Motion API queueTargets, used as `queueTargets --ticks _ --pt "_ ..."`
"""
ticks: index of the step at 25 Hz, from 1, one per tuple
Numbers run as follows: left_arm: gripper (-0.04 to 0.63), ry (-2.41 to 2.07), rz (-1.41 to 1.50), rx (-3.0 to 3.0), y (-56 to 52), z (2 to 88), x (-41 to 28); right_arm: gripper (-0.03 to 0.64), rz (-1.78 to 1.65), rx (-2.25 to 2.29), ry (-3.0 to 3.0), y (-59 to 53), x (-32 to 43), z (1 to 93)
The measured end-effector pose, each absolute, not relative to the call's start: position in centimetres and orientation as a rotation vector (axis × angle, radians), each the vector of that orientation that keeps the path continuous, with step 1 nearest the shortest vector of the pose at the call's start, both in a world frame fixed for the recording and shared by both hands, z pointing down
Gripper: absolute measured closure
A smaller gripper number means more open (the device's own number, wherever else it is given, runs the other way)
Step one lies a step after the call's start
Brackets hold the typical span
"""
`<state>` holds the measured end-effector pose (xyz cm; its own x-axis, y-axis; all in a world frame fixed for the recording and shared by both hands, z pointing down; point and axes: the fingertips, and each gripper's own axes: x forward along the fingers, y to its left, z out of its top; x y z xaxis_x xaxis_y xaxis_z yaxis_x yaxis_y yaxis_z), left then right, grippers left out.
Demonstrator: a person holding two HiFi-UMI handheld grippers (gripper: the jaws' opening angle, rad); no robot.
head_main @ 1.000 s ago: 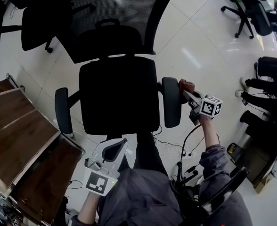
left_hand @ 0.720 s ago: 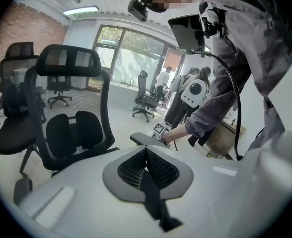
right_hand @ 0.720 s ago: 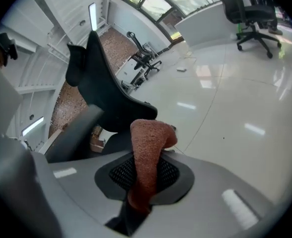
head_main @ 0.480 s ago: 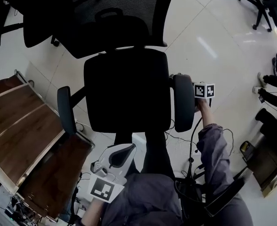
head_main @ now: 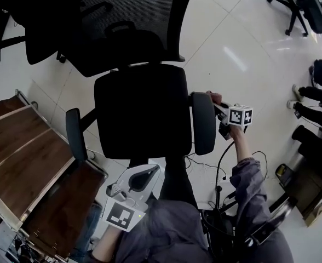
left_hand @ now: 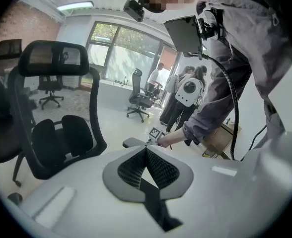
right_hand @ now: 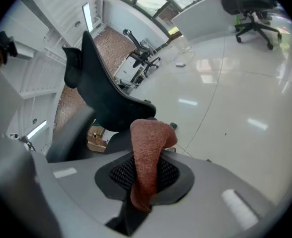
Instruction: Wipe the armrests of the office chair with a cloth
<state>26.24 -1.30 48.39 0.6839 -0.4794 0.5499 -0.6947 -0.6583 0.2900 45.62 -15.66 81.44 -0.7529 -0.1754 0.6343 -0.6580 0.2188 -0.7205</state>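
Observation:
The black office chair (head_main: 139, 111) stands in front of me, its right armrest (head_main: 203, 122) and left armrest (head_main: 76, 133) on either side of the seat. My right gripper (head_main: 216, 103) is at the far outer end of the right armrest, shut on a reddish-brown cloth (head_main: 213, 97). In the right gripper view the cloth (right_hand: 148, 152) hangs folded between the jaws, with the armrest (right_hand: 71, 133) just to the left. My left gripper (head_main: 149, 173) hovers low by my legs, in front of the seat; its jaws are shut with nothing in them (left_hand: 146, 150).
A brown wooden desk (head_main: 24, 158) stands close on the left of the chair. Cables (head_main: 218, 169) lie on the white tile floor by the right armrest. Other office chairs (head_main: 300, 7) and people's legs (head_main: 317, 100) are at the right edge.
The right gripper slid with the cloth along the right armrest's outer side and is back at its far end. The left gripper stayed shut, hardly moving.

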Motion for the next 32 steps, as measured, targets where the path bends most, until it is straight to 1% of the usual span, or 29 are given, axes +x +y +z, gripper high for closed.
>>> queueTargets --ticks 5,10,15,19,23,28,32 --pt "0.578 -0.894 0.569 2.466 -1.4 46.6 25.3 0.561 1.564 0.897 -2.169 -15.8 47.4 73.5" --pt "0.578 -0.921 0.542 2.500 -0.9 44.5 22.6 0.561 1.485 1.031 -2.237 -15.9 48.1 66.4" --pt "0.580 -0.930 0.527 2.514 0.5 43.3 19.4 0.561 1.418 1.119 -2.306 -14.8 45.3 60.3" --pt "0.578 -0.952 0.493 2.563 0.8 42.0 16.1 0.561 1.375 1.143 -2.364 -13.5 40.4 56.7" --pt "0.578 -0.964 0.471 2.581 1.6 41.8 13.2 0.561 1.346 1.249 -2.335 -12.1 36.2 56.8" --pt "0.580 -0.971 0.482 2.548 3.9 43.0 10.5 0.561 1.337 1.343 -2.240 -10.7 32.6 60.9" --pt "0.578 -0.975 0.486 2.505 5.7 44.5 8.3 0.561 1.293 1.438 -2.089 -9.5 31.3 65.7"
